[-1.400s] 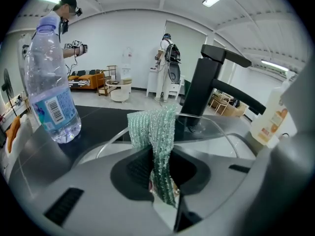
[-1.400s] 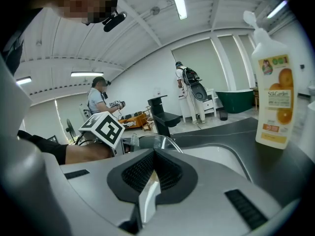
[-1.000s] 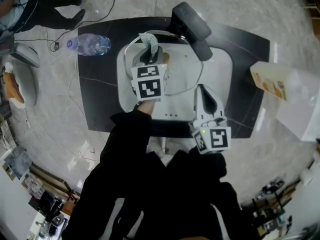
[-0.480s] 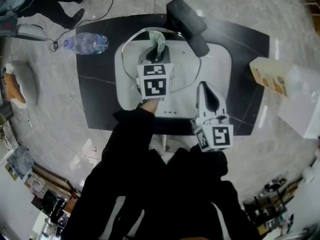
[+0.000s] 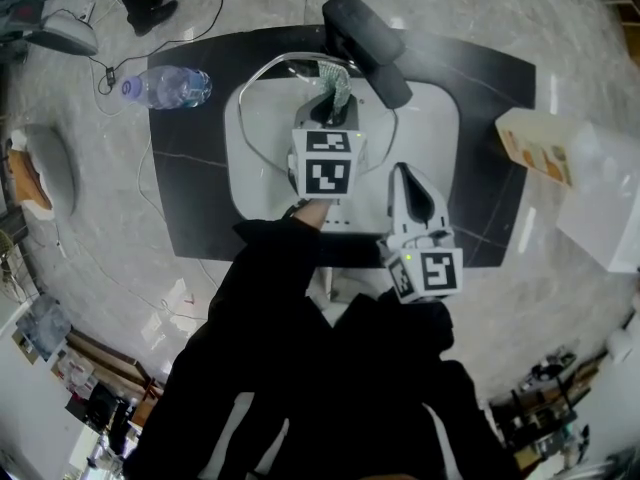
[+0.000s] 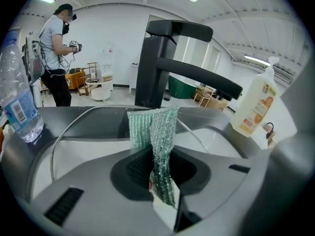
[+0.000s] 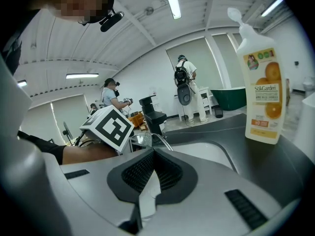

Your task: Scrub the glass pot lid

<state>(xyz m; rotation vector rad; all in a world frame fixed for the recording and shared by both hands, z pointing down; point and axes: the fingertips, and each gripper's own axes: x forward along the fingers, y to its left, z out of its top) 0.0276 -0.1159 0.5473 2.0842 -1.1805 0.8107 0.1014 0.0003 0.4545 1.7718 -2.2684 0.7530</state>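
Observation:
The glass pot lid [image 5: 268,133] with its metal rim lies over the white sink [image 5: 432,133], and it also shows as a clear arc [image 6: 83,127] in the left gripper view. My left gripper [image 5: 328,111] hovers above the lid's far part, just before the black faucet [image 5: 365,40]. It is shut on a green scrub cloth [image 5: 338,83] that sticks up between the jaws [image 6: 153,132]. My right gripper [image 5: 402,176] sits at the sink's near right. Its jaws are closed on the lid's rim [image 7: 143,140].
An orange-label soap bottle [image 5: 535,158] lies on the black counter [image 5: 495,98] at the right, beside a white box [image 5: 600,213]. A plastic water bottle [image 5: 170,86] lies at the counter's left. People stand in the background of both gripper views.
My left gripper has carried the green cloth to the right across the lid, toward the faucet. The right gripper has stayed almost still.

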